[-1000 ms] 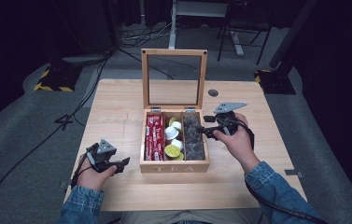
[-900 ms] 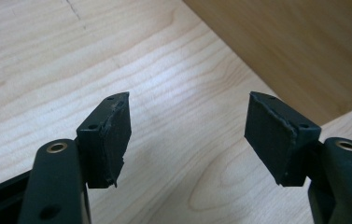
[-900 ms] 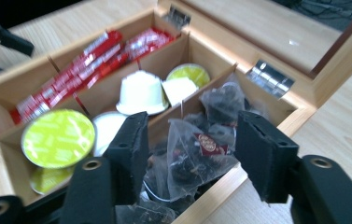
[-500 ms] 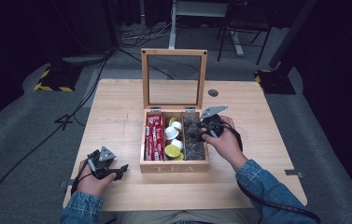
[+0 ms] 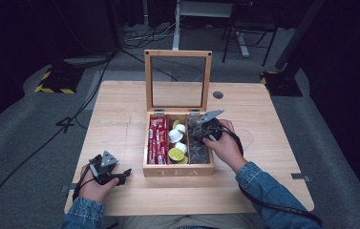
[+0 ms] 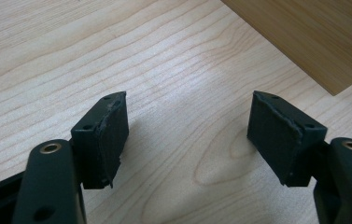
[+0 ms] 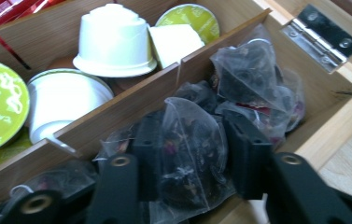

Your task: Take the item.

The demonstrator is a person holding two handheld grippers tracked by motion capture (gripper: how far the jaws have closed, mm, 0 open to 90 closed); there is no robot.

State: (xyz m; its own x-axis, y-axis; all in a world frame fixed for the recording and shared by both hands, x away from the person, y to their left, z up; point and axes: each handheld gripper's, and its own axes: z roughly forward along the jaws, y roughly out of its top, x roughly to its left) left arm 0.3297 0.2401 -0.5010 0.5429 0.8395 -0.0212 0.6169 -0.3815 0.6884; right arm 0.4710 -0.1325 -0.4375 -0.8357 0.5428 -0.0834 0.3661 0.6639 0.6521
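So the right gripper (image 7: 194,154) is down inside the wooden tea box (image 5: 178,171), in its right-hand compartment, the one stuffed with pyramid tea bags. Its two black jaws sit on either side of one mesh tea bag (image 7: 190,140) full of dark loose tea, pressing on it from both sides, so I'd call that a grip on the bag, which is still low in the compartment among the others. From the high view the right hand (image 5: 223,143) reaches over the box's right wall.

The middle compartment holds white coffee capsules (image 7: 114,39), some with green foil lids, and the left one holds red sachets (image 5: 157,140). The box sits about mid-table with its glass-paned lid (image 5: 177,78) standing upright at the back.

The left gripper (image 6: 187,135) rests near the front left corner of the table (image 5: 120,109), well apart from the box, jaws spread wide with only bare wood between them.
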